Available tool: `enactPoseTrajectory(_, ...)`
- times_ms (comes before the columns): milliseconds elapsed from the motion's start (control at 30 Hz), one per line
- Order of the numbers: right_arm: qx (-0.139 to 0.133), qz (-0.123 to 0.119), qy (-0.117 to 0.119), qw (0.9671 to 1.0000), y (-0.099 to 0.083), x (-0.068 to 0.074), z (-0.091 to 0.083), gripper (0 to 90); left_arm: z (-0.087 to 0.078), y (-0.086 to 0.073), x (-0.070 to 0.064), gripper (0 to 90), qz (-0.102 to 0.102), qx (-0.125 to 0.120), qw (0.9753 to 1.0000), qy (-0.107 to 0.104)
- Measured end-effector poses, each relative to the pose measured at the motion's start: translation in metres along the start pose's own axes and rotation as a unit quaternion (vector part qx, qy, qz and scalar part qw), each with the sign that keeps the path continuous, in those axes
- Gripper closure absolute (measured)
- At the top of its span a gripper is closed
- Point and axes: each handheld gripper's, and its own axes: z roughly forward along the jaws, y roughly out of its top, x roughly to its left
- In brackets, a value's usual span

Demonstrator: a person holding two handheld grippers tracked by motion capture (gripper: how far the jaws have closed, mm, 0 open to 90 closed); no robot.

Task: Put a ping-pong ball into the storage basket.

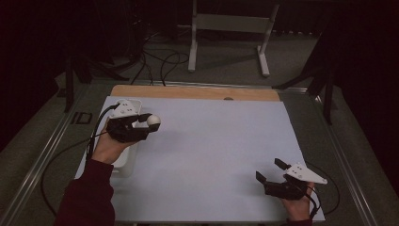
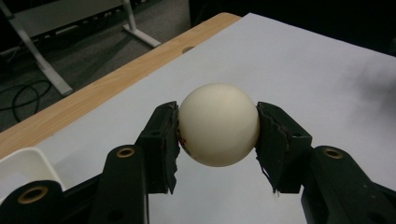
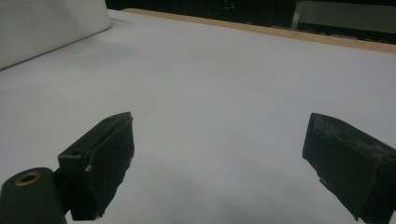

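Left hand-held gripper (image 1: 149, 123) is clamped on a white ball (image 1: 153, 121), one jaw on each side. Left gripper view confirms it: ball (image 2: 218, 125) sits squarely between the pads (image 2: 164, 144), both in contact, with a small red mark on the ball's lower left next to the pad. Ball is held off the counter (image 1: 211, 155), over the left part of the white sheet, near the far-left corner.

White bin (image 1: 126, 162) sits on the counter just beside and partly under the left hand (image 1: 107, 147); its far edge pokes out behind the gripper's grey plate. One corner of the bin (image 2: 23, 165) shows at the lower left of the left gripper view. Ball is beside the bin's inner side, not inside it (can't tell whether it overlaps the rim from above).

Right hand-held gripper (image 1: 270, 170) is released, jaws spread wide with nothing between them. It sits low over the near-right corner of the counter, held by the right hand (image 1: 296, 205), well apart from the ball and the bin. Right gripper view: both pads (image 3: 105, 154) apart over the bare white sheet (image 3: 210, 102), bin wall (image 3: 51, 25) at upper left, wooden counter edge (image 3: 280, 32) along the top.

Cables trail from both grippers toward the near edge. Left sleeve (image 1: 89, 197) is dark red. Floor beyond the counter carries loose cables and a white metal stand (image 1: 230, 28).
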Motion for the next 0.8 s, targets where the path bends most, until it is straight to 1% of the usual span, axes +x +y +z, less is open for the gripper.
enactPoseTrajectory(467, -0.002, -0.001, -0.002, 1.0000, 0.000, -0.001, -0.001, 9.0, -0.013, -0.010, 0.007, 51.8, -0.001, 0.001, 0.9999, 0.010)
enactPoseTrajectory(800, -0.001, -0.001, -0.002, 1.0000, 0.000, -0.001, -0.001, 9.0, -0.023, -0.018, 0.013, 51.8, -0.009, 0.001, 0.9997, 0.021)
